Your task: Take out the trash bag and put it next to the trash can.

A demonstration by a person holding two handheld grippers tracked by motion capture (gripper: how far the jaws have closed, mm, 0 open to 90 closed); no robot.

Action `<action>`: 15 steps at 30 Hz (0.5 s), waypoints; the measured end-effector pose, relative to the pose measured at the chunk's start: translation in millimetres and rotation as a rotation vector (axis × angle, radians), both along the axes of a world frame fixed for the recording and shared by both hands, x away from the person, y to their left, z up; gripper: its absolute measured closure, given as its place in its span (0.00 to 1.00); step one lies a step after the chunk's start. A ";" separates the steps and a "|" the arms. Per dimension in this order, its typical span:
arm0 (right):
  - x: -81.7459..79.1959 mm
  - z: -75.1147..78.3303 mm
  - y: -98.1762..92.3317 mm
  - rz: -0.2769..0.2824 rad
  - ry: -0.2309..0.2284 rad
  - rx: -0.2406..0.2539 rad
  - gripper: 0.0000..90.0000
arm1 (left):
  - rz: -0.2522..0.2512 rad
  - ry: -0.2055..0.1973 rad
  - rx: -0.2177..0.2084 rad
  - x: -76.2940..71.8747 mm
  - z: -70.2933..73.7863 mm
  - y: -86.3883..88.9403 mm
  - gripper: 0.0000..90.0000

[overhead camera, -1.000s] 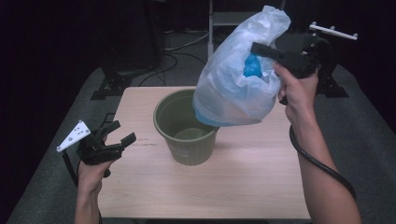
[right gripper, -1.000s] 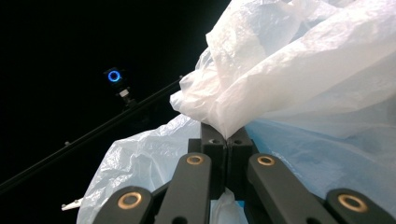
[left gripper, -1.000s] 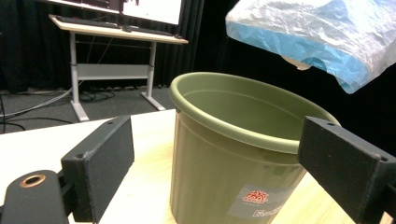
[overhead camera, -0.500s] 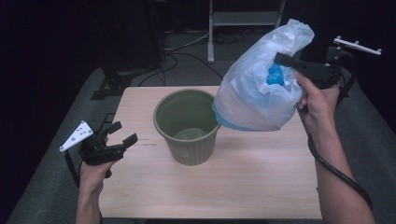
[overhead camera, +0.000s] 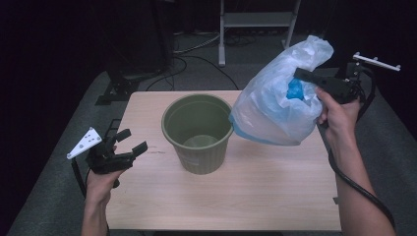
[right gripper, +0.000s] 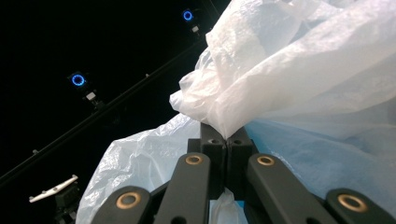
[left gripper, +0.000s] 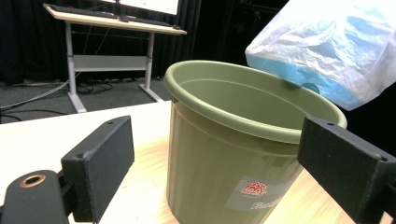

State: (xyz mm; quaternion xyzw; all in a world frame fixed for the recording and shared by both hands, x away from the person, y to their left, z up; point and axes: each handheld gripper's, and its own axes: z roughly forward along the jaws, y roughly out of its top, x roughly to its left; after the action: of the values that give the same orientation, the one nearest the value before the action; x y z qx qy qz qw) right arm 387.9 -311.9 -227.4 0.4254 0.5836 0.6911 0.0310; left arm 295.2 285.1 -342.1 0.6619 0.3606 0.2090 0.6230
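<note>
Right hand-held gripper [overhead camera: 306, 77] clamps plastic bag [overhead camera: 275, 105], seemingly off the table; left hand-held gripper [overhead camera: 132, 141] gapes.

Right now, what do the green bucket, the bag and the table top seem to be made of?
The green bucket: probably moulded plastic, with a matte olive wall, a rolled rim and a stuck-on label. The bag, pinched in the right gripper: thin, translucent white plastic film, crinkled, with something blue showing through. The table top: pale wood grain, possibly laminate.

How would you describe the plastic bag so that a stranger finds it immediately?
Start at the wooden table with the green bucket near its middle. To the bucket's right, held in the air by the right gripper, hangs the plastic bag: whitish, translucent and crinkled, with blue showing inside.
</note>
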 end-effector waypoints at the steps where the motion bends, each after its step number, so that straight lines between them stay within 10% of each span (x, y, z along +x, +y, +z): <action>1: 2.0 -7.4 -0.1 0.001 0.018 -0.001 0.99 | 0.000 0.000 0.000 0.0 -0.1 -0.1 0.11; 15: 10.9 -41.7 -8.5 -0.006 0.074 0.007 0.99 | -0.003 0.002 0.002 0.2 -0.7 -0.9 0.11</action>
State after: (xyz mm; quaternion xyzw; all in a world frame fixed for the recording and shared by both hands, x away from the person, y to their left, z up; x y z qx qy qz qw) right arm 398.8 -320.4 -269.1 0.4524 0.5805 0.6770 0.0100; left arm 295.3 284.2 -342.8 0.6634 0.3603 0.2078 0.6221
